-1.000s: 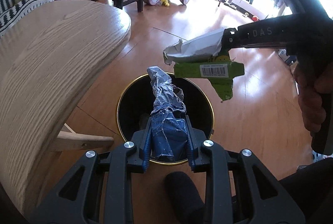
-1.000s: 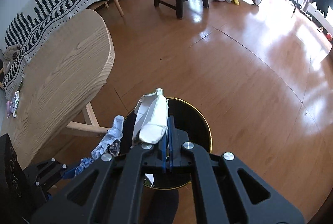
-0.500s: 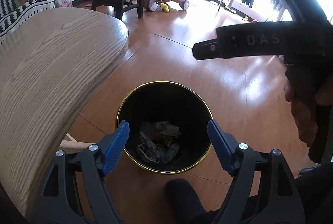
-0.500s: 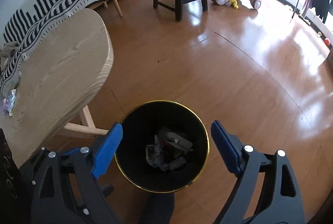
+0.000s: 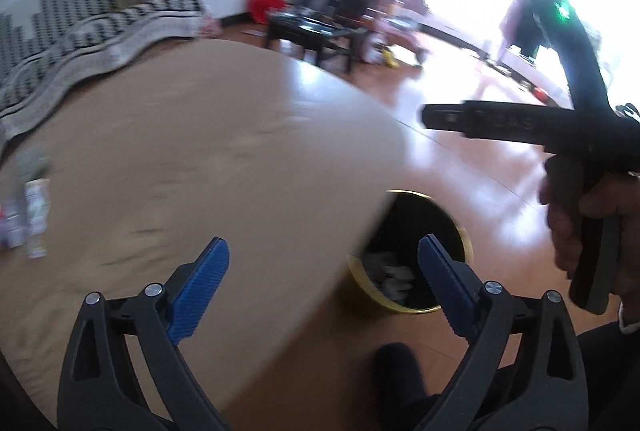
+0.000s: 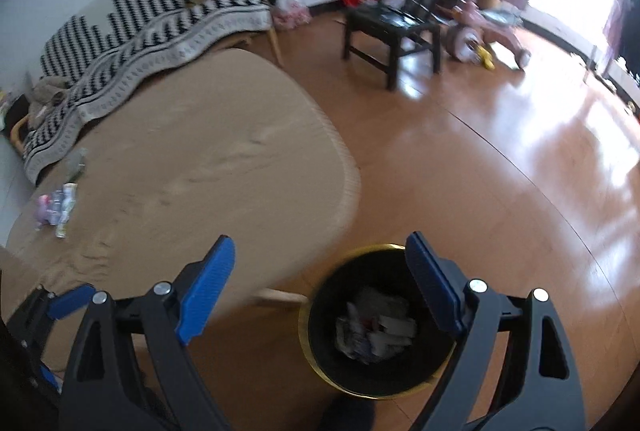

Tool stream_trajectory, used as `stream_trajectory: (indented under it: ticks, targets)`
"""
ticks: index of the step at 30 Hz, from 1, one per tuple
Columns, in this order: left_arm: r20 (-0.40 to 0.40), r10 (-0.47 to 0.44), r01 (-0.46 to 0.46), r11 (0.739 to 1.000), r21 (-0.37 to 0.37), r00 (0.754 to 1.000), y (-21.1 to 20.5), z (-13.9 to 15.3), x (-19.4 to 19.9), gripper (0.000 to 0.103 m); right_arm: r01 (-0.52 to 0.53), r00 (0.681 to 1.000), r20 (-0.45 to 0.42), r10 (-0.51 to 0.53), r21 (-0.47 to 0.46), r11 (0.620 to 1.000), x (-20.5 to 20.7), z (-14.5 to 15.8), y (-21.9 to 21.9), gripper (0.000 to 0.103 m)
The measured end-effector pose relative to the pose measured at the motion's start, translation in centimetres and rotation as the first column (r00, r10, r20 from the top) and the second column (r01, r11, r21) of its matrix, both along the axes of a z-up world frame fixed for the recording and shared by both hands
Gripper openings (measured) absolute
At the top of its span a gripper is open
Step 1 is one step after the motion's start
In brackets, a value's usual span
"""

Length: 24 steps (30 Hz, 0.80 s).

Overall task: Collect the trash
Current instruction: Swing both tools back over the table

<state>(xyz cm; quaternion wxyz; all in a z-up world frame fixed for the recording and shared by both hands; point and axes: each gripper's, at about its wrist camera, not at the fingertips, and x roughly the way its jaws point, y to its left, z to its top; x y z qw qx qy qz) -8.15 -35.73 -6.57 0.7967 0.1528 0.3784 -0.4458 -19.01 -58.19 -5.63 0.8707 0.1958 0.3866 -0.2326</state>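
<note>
Now the broad, pale wooden table with its rounded edge (image 6: 208, 167) fills most of what both my tools look onto, and the glossy orange-brown plank floor (image 6: 500, 191) spreads away to its right. Behind the table a black-and-white patterned throw lies over a bench (image 6: 160, 19) by the white wall, and further off a dark wooden chair (image 6: 394, 31) stands on the floor.

Down beside the table's edge sits the round black waste bin with the gold rim (image 6: 378, 323). Crumpled wrappers and paper scraps (image 6: 374, 327) lie at its bottom, pale and grey; I cannot make out more of them through the blur. In the left wrist view the table's edge covers part of the bin (image 5: 424, 251).

My left gripper (image 5: 322, 285) has its blue-padded jaws spreading apart at this moment, with nothing between them; one pad hangs over the table top, the other over the bin. My right gripper (image 6: 320, 289) has its jaws spread wide too, empty, with the bin below and between them. From the left wrist view I see my right hand (image 5: 576, 219) wrapped around that tool's black handle.

On the far left of the table a small cluster of leftover litter (image 6: 58, 205) lies, well apart from the bin.
</note>
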Motion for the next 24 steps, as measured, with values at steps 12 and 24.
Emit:
stream_trajectory:
  ticks: [12,24]
  targets:
    - [0.092,0.483,-0.485,0.874,-0.003,0.871,21.5,2.4,12.2,0.094,-0.263,0.962,0.075,0.264,-0.021,0.965,14.2,2.6,16.5,0.084]
    - [-0.025,0.645,-0.645,0.764,-0.002,0.764,26.9,0.7,21.2,0.094,-0.402,0.915,0.000,0.403,-0.033,0.915,24.9,-1.1,28.2,0.084]
